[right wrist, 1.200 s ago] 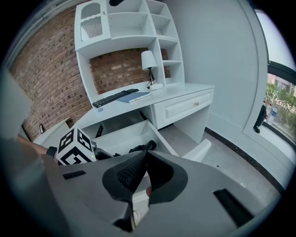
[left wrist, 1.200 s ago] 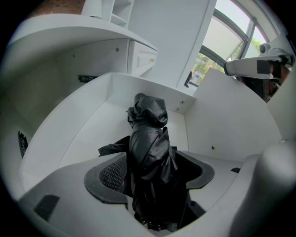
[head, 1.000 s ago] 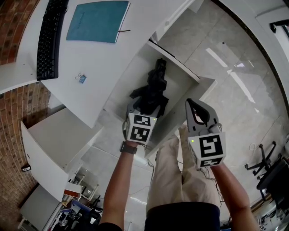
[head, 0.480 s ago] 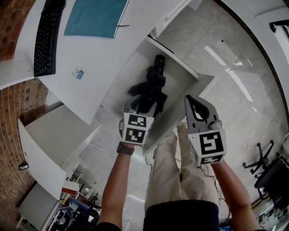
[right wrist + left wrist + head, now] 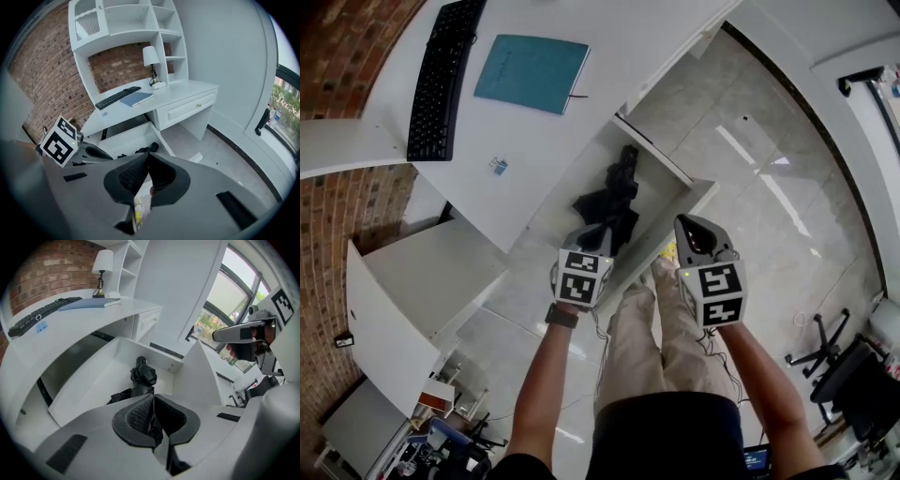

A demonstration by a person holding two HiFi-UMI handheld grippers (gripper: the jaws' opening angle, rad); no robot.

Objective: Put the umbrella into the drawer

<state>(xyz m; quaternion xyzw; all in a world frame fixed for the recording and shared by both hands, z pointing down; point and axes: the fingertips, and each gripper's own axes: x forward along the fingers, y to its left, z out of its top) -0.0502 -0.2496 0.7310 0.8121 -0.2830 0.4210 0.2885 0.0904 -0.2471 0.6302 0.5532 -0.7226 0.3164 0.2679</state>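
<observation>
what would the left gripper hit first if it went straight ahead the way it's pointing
Most likely the umbrella lying in the open drawer, right ahead of the left gripper's shut jaws.

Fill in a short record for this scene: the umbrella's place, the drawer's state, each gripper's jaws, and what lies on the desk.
Umbrella: black, folded, lying inside the drawer
Drawer: open, under the white desk
Left gripper: jaws together, at the umbrella's near end; contact cannot be told
Right gripper: jaws together, nothing between them
Desk top: keyboard, teal notebook, small binder clip
</observation>
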